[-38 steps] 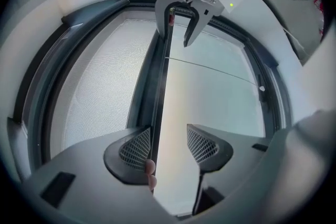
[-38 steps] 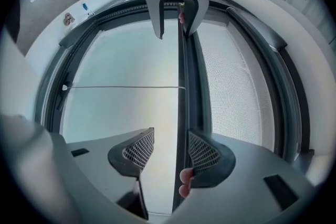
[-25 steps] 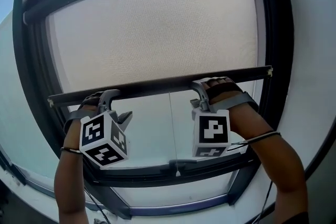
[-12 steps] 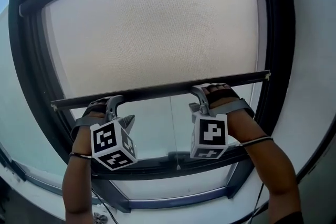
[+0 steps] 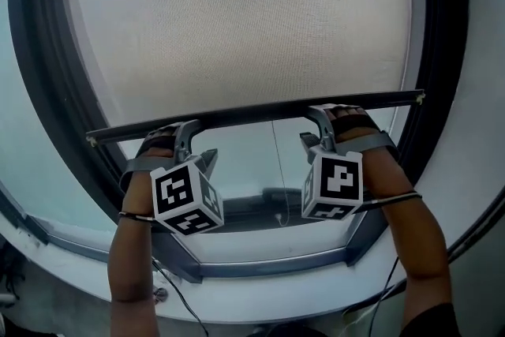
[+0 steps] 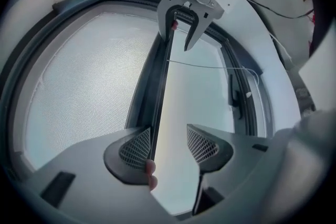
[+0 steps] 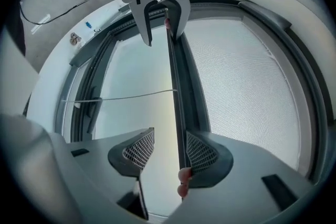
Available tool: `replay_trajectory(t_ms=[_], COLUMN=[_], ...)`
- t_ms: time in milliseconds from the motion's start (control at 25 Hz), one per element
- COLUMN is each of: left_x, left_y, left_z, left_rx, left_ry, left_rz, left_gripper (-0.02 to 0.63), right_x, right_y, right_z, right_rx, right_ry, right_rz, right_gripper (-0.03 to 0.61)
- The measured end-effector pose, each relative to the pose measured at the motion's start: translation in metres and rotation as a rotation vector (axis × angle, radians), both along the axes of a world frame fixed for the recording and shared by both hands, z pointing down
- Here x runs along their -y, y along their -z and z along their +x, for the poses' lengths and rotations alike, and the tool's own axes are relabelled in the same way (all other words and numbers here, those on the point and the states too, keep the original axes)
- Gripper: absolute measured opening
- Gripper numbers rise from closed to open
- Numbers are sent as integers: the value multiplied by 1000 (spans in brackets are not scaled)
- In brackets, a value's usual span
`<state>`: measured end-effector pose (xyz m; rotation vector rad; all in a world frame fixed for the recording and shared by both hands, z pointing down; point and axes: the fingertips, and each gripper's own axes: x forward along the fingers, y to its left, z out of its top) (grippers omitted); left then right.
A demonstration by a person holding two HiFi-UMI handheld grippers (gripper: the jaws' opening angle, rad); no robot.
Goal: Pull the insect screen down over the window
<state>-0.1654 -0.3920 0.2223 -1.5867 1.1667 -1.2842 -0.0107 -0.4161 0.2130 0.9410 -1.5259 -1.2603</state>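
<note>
pale grey woven mesh, fine and faintly grainy, makes up the insect screen point(image 5: 237, 28), which covers the upper part of the window. its slim dark bottom bar point(image 5: 252, 113) runs across well above the sill, with bare glass point(image 5: 237, 170) below it. the window frame point(image 5: 47, 91) is dark and smooth, bowed by the lens.

the left gripper point(image 6: 169, 143) has its jaws apart: the bar lies along the inner edge of one waffle-textured pad, and the other pad stands clear of it. the right gripper point(image 7: 169, 150) is likewise unclenched, with the bar against one gridded pad only. bare fingertips point(image 7: 184, 182) show beside the bar at that pad. each gripper carries a white cube point(image 5: 185, 197) with black square markers. a thin pull cord point(image 5: 276, 166) hangs from the bar's middle.

the screen's top edge is cut off in the head view. how hard the bar bears on the pads cannot be told.
</note>
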Motion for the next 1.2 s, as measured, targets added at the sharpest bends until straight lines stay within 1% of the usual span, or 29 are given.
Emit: replay_trajectory(t_ms=[120, 360, 600, 760, 880, 1000, 1080, 1200], left_x=[1, -2, -4, -4, -2, -5, -7, -7], left_y=[-24, -54, -97, -100, -100, -107, -111, -121], left_z=[1, 3, 5, 2, 2, 4, 5, 6], left_rx=[-11, -29, -67, -91, -92, -107, -117, -112], left_ry=[-4, 7, -8, 1, 9, 8, 1, 3], left_rz=[-38, -65, -147, -151, -142, -147, -149, -150], left_gripper=[219, 219, 219, 219, 219, 219, 219, 219], right_x=[0, -1, -4, -4, -1, -4, -4, -6], right_y=[-24, -55, -98, -99, -101, -107, -113, -123], right_z=[0, 2, 3, -1, -2, -1, 0, -1], right_rx=[-3, -8, 3, 41, 21, 32, 20, 7], right_ry=[5, 4, 10, 2, -13, -5, -3, 3], right_rz=[-18, -31, -95, -88, -88, -97, -95, -102], right_gripper=[189, 189, 189, 189, 189, 189, 189, 189])
